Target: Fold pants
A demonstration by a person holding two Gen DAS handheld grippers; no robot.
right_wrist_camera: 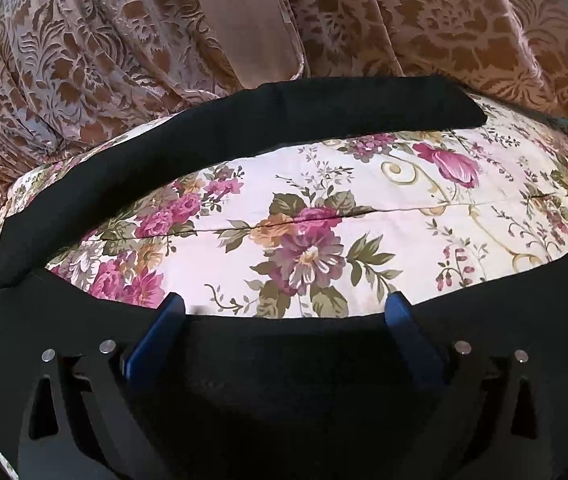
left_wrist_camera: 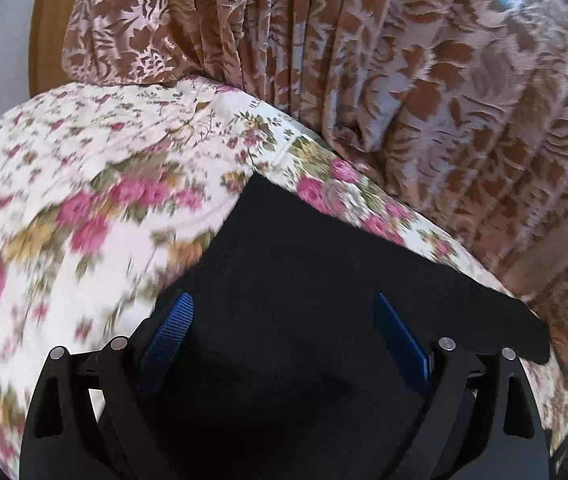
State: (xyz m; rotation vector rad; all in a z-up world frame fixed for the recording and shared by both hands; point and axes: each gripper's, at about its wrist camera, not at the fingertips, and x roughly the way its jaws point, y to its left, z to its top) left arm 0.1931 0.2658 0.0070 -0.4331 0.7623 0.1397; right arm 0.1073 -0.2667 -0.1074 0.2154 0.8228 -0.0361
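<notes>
Black pants (right_wrist_camera: 244, 120) lie spread on a floral bedsheet (right_wrist_camera: 323, 220). In the right wrist view one leg runs along the far edge of the bed and another black part (right_wrist_camera: 284, 360) lies under my right gripper (right_wrist_camera: 285, 308), whose blue fingers (right_wrist_camera: 164, 328) stand wide apart over the cloth's edge. In the left wrist view a black corner of the pants (left_wrist_camera: 303, 260) lies between the spread blue fingers (left_wrist_camera: 172, 328) of my left gripper (left_wrist_camera: 284, 304). Neither gripper holds the cloth.
A brown and pink patterned curtain (left_wrist_camera: 423, 80) hangs just behind the bed, also in the right wrist view (right_wrist_camera: 84, 60). A wooden board (left_wrist_camera: 48, 28) stands at the far left. The floral sheet (left_wrist_camera: 84, 180) extends to the left.
</notes>
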